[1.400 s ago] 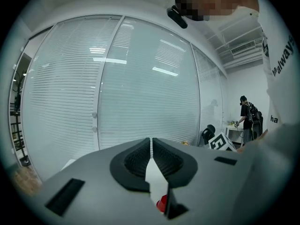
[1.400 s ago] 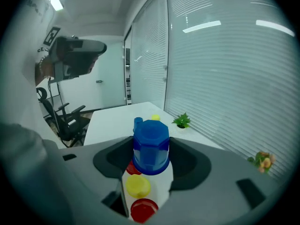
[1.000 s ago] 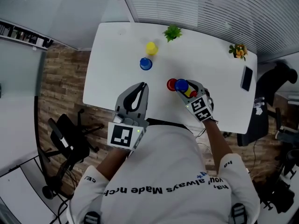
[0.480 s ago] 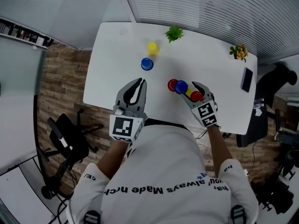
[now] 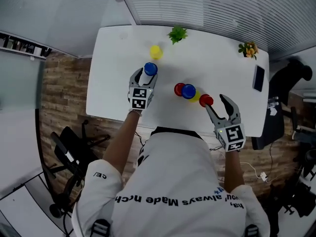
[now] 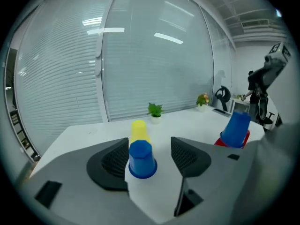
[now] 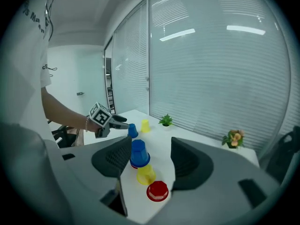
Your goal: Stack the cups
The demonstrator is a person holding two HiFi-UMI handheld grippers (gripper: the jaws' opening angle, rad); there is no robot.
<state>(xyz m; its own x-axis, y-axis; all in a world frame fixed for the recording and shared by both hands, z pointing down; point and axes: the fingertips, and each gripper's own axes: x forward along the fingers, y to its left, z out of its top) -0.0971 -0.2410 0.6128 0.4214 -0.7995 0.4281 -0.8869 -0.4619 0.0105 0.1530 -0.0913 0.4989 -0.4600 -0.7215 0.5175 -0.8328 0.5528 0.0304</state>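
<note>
White table [image 5: 113, 83] carries the cups. Your left gripper [image 5: 146, 78] has just opened its jaws wide around 1 upside-down blue cup [image 6: 142, 159], seemingly without pressing it. Your right gripper [image 5: 224, 102], jaws wide after closing slightly, holds nothing; 1 red cup [image 5: 206, 100] stands just beside it.

Six plastic cups stood upside down on the white table [image 5: 111, 90]. The far yellow cup [image 5: 156, 52] stood near the back, with the single blue cup [image 5: 150, 69] just before it, apart from it. Toward the middle, the stacked blue cup [image 5: 188, 91] sat over the lower red cup [image 5: 178, 89]; the near yellow cup [image 5: 196, 97] and the lone red cup [image 5: 206, 100] stood close beside it in a row
</note>
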